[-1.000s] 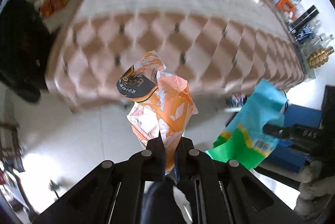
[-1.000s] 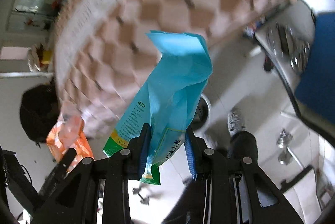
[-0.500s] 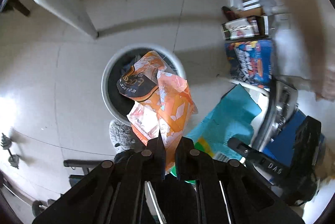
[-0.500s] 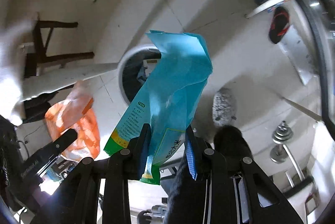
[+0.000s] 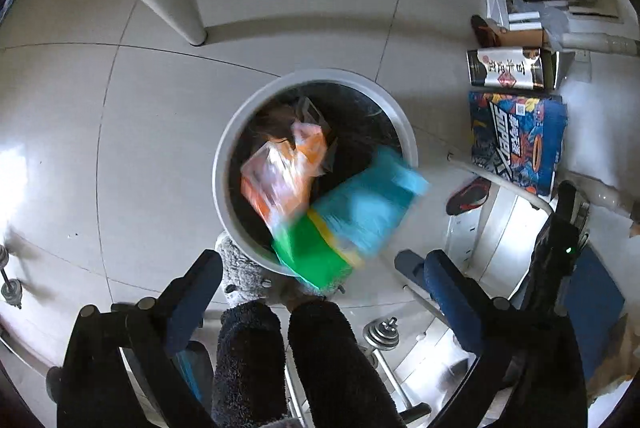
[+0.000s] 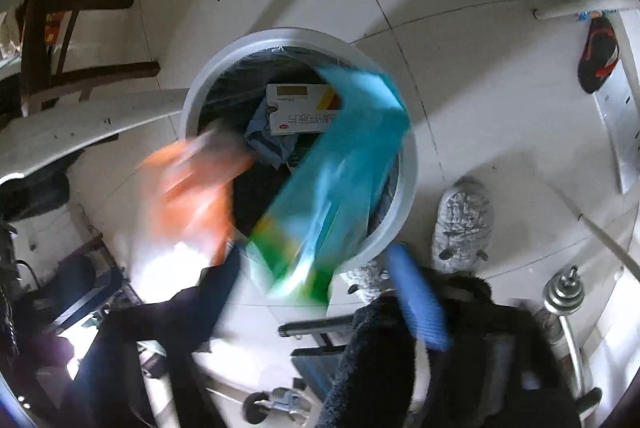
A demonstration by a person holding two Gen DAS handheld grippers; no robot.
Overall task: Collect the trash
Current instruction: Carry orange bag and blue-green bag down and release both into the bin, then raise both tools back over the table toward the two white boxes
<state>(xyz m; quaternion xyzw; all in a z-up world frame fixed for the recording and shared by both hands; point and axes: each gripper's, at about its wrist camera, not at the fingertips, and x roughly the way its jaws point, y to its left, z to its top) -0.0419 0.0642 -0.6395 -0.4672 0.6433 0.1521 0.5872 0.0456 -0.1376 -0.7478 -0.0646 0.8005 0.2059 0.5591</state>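
The crinkled orange plastic snack wrapper [image 5: 286,174] and the blue-and-green foil bag [image 5: 352,220] hang blurred over the round white trash bin [image 5: 224,164], the bag across its near rim. Only the right wrist view shows a white carton [image 6: 304,112] inside the bin. The left gripper [image 5: 316,264] and right gripper [image 6: 320,268] have just been opening, jaws wide with nothing pinched. Bare tile floor [image 5: 120,148] surrounds the bin.

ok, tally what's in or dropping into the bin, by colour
Orange wrapper: 1
Blue-green bag: 1
White carton: 1
Blue-grey scrap under the carton: 1
Clear plastic piece: 1
Total: 5, at the white bin.
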